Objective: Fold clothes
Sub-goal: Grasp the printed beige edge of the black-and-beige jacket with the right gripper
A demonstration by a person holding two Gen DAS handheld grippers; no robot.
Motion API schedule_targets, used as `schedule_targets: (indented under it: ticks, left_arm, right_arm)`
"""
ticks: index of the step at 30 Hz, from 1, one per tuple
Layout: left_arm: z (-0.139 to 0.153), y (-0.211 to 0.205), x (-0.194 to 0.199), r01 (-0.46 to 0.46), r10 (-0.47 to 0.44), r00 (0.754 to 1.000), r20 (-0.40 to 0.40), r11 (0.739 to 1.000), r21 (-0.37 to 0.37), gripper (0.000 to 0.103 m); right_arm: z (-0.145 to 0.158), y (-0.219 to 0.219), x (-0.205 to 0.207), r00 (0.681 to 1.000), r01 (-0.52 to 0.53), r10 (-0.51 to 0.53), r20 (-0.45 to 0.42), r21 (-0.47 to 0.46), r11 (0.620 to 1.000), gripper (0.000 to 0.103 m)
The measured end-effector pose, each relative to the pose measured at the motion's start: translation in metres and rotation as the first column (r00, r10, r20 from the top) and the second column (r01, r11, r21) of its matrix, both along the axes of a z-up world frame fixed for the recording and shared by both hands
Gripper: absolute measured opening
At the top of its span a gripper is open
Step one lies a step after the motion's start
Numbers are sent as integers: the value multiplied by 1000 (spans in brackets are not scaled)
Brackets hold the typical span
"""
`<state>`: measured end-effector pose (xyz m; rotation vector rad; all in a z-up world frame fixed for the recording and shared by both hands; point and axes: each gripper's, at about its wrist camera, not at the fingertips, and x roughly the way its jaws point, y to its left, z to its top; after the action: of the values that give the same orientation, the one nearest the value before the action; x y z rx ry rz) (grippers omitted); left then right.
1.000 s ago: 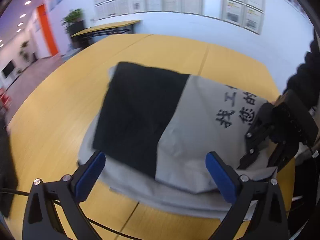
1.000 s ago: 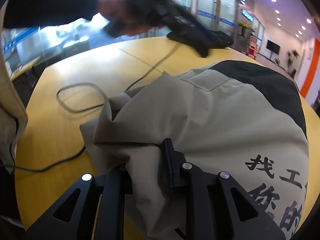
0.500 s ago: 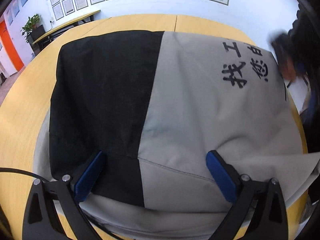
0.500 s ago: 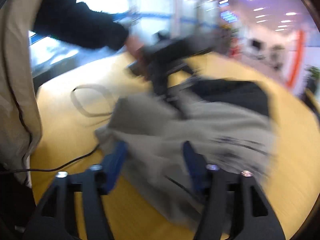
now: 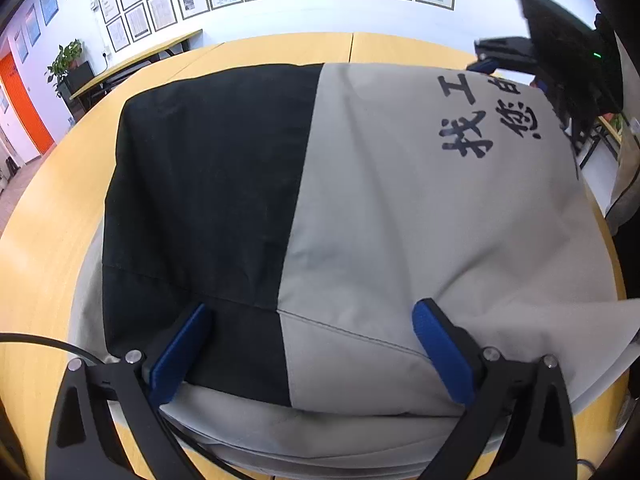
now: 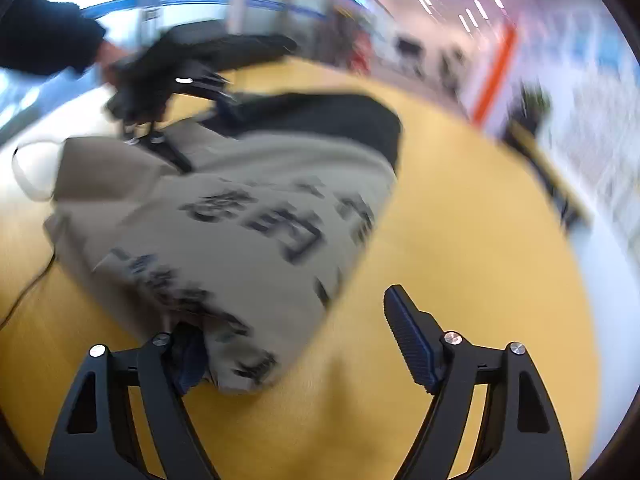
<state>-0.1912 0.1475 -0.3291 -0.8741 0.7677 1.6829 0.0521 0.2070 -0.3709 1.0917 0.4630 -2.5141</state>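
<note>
Left wrist view: the folded grey and black fabric garment with black printed characters (image 5: 360, 208) lies on the round yellow wooden table (image 5: 48, 216). The left gripper (image 5: 312, 344) stands spread wide over the garment's near edge, blue pads resting on the cloth without pinching it. The right gripper (image 6: 296, 344), its jaws having just been opening, is released at the garment's corner, which lies beside its left pad.

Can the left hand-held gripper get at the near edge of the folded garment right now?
Probably yes: the left hand-held gripper stands open astride the garment, its near edge between the fingers, nothing in the way.
</note>
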Motion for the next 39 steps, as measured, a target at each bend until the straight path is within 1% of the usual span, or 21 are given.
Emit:
schedule_targets:
  ticks: [2,4,6,9,11,12,13,15,17,18,20,21,22,24,26,27,30,33,34,36,39]
  left_arm:
    - [0,1,2,7,-7,1000,-9,1000,-1,103]
    - [-1,5,6,19,-19,1000,-3,1000,1,103]
    - [-2,8,9,20,-20,1000,-7,1000,2,103]
    - [-3,10,11,16,-16,1000,-7,1000,5,103]
    - [-5,10,14,14,-14,1000,-9,1000,4,103]
    - [-4,9,16,12,-12,1000,-10,1000,3,103]
    - [6,-4,26,8,-8,1000,-9,1000,4,103]
    - [20,-24,34,2,-2,1000,-9,1000,4,103]
    - [21,-25,37,3,-3,1000,-15,1000,-2,103]
    - [21,-25,38,4,-4,1000,-16,1000,-3,103]
    - [22,-27,40,9,-9,1000,-16,1000,-2,103]
    - [22,-28,41,12,-12,1000,-15,1000,1,103]
    - [22,-29,42,12,-12,1000,-15,1000,4,103]
    - [23,-31,44,13,-13,1000,-14,1000,11,103]
    - [23,-33,46,10,-10,1000,-14,1000,12,103]
    - [24,-35,47,10,-9,1000,-14,1000,14,103]
    - [25,-39,50,12,-12,1000,-11,1000,19,103]
    - [26,-44,55,10,-9,1000,-15,1000,28,103]
    - [27,-46,56,9,-8,1000,-16,999,31,103]
    - [28,-48,58,8,-7,1000,-17,999,35,103]
    - [29,-49,64,9,-8,1000,-23,999,32,103]
  right_arm:
    - [-9,21,-3,992,102,-99,82,-38,994,77]
    - [-15,45,-5,965,214,-198,170,-85,973,77]
    - [-20,62,-4,943,285,-255,215,-125,950,79]
    - [-17,60,-6,945,260,-234,227,-91,961,84]
    - [-18,67,-13,926,279,-240,292,-101,955,91]
    - [-17,67,-16,917,278,-235,322,-93,956,91]
    - [-15,67,-19,907,275,-230,352,-84,958,91]
    - [-6,62,-26,881,253,-217,421,-32,967,90]
    - [9,55,-29,830,215,-190,525,14,977,79]
    - [19,51,-29,816,185,-171,553,31,982,79]
    - [49,36,-26,815,95,-121,567,76,993,80]
    - [61,27,-27,828,71,-85,554,47,996,83]
    - [73,17,-29,841,47,-49,539,17,999,90]
    - [97,-1,-33,862,-4,24,506,-41,999,91]
    - [98,-23,-45,862,-61,90,498,-75,995,90]
    - [97,-41,-54,861,-92,116,494,-73,993,89]
    - [71,-66,-65,816,-139,171,552,-99,985,84]
    - [51,-67,-59,810,-200,179,558,-24,980,85]
    - [44,-67,-57,808,-219,181,560,2,976,87]
    - [33,-71,-55,803,-246,190,565,23,969,91]
    - [19,-76,-48,797,-303,224,560,49,952,103]
